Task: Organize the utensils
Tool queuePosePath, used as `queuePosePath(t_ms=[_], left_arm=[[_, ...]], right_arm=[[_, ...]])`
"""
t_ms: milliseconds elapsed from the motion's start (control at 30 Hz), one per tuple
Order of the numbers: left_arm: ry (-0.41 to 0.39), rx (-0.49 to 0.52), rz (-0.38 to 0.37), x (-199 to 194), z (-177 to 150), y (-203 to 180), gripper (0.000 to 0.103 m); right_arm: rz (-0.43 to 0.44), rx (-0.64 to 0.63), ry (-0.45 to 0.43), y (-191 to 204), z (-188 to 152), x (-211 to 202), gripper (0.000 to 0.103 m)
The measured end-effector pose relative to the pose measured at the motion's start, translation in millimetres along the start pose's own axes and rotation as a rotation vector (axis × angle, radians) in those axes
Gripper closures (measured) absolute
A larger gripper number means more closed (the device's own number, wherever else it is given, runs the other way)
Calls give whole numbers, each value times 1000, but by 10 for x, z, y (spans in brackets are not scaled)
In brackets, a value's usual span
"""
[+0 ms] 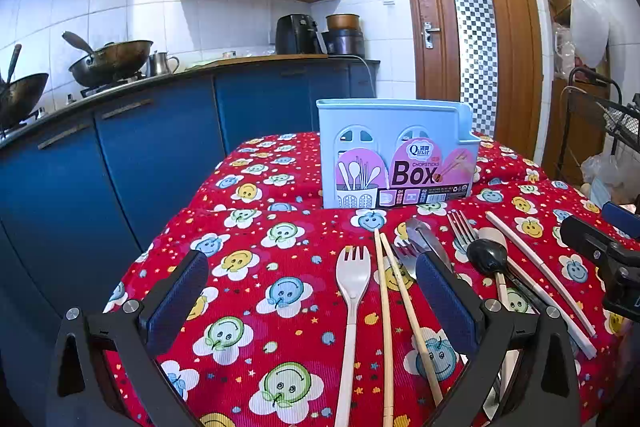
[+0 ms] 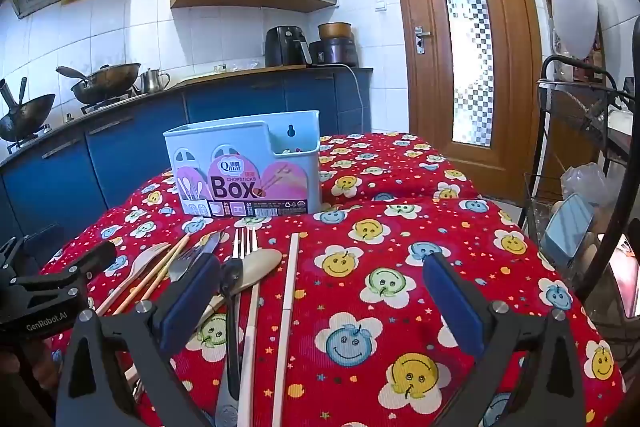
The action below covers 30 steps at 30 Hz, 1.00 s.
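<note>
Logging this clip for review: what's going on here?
A person holds two grippers over a table with a red smiley cloth; nothing is picked up yet. The left gripper and right gripper both have their jaws wide open and empty. A cream fork, wooden chopsticks, white chopsticks and other cutlery lie loose before the empty blue chopsticks box.
</note>
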State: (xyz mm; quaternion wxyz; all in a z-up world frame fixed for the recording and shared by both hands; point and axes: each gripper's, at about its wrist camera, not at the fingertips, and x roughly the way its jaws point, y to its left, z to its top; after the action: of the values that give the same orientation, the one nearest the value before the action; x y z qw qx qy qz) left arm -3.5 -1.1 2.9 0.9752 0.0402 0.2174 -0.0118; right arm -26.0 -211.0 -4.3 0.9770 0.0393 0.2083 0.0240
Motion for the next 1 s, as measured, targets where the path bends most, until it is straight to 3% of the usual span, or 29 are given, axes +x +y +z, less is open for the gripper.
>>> queuePosePath(t_ms=[1000], left_arm=[[-1,8,5,4,7,-10,0]], right_arm=[[3,7,-3,14,18,-8,0]])
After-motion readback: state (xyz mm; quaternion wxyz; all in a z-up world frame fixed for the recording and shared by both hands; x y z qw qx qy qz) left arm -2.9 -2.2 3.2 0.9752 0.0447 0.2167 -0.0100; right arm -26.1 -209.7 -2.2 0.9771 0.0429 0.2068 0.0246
